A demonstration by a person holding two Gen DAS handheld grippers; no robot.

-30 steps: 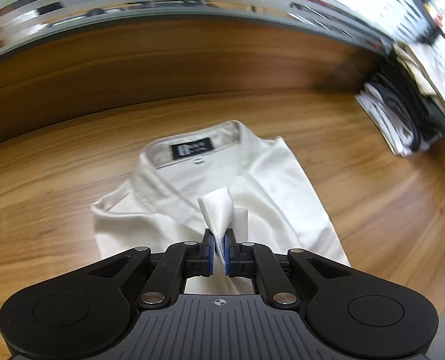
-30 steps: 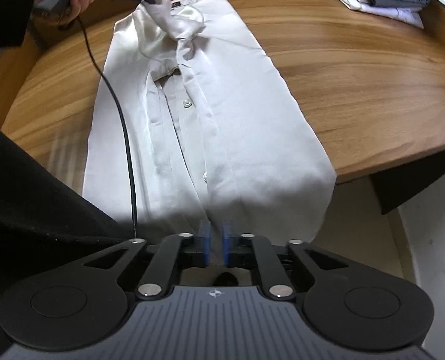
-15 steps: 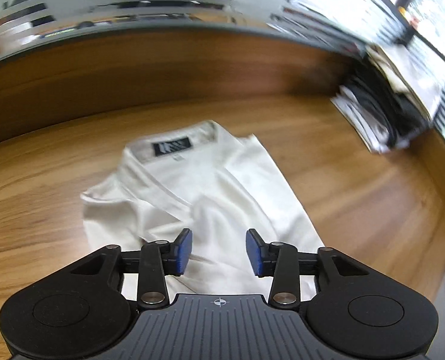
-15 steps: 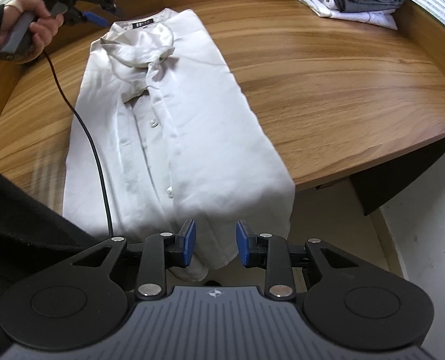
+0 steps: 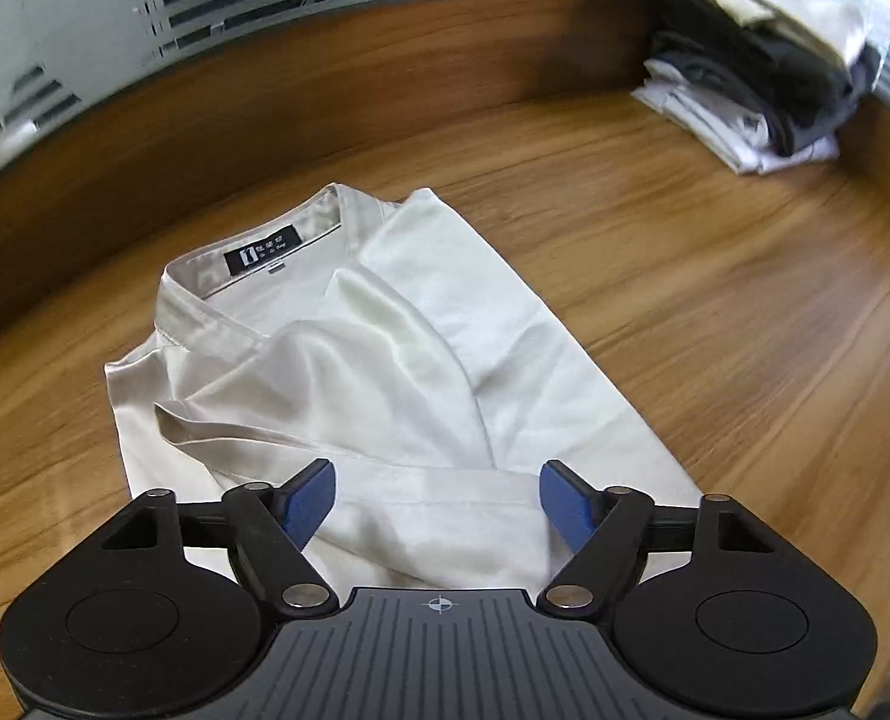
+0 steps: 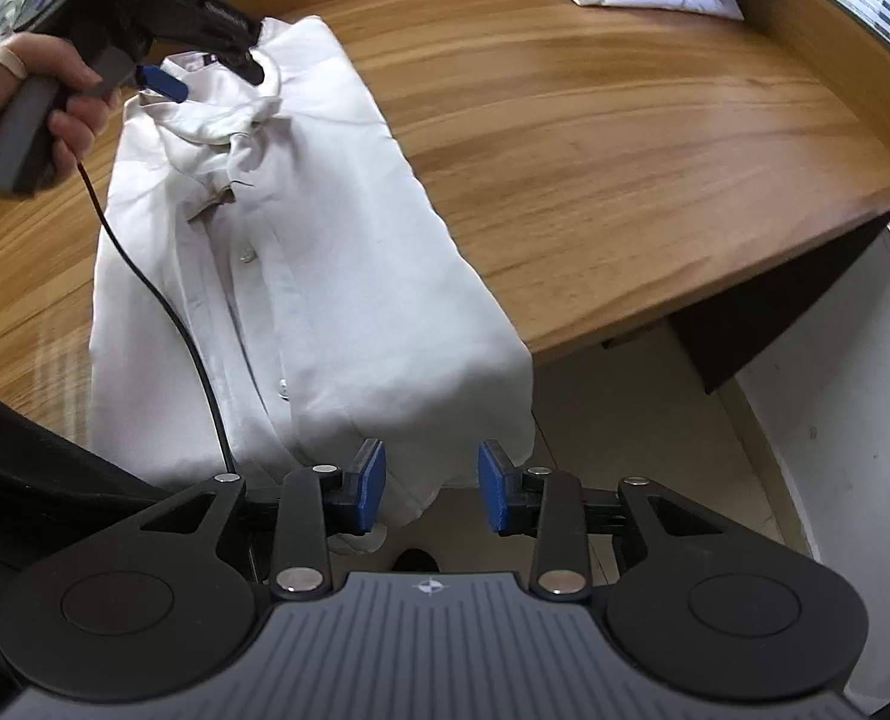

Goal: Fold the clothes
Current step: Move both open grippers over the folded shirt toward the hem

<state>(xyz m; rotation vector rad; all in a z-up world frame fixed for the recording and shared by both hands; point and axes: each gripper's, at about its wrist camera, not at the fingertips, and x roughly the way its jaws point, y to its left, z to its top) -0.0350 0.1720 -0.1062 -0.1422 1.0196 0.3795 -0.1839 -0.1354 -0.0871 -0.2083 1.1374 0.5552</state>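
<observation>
Warm wood grain covers the curved table (image 5: 715, 312), which is backed by a low wooden wall and frosted glass with dark stripes. At the far right corner sits a pile of folded clothes (image 5: 757, 90) in grey, white and cream. A white button-up shirt (image 6: 300, 252) lies lengthwise on the table with its sides folded in; its collar end, showing a black neck label (image 5: 263, 251), points toward the far wall, and its hem hangs over the near edge of the table. Around the collar the fabric is loose and rumpled.

From its own camera the left gripper (image 5: 437, 501) hovers just above the shirt's chest near the collar, blue pads spread wide with nothing between them. The right wrist view shows that same tool at the far left, held in the person's left hand (image 6: 54, 96), a black cable (image 6: 162, 306) trailing from it across the shirt. The right gripper (image 6: 431, 489) is released too, jaws apart at the hanging hem, not clamping the cloth.
</observation>
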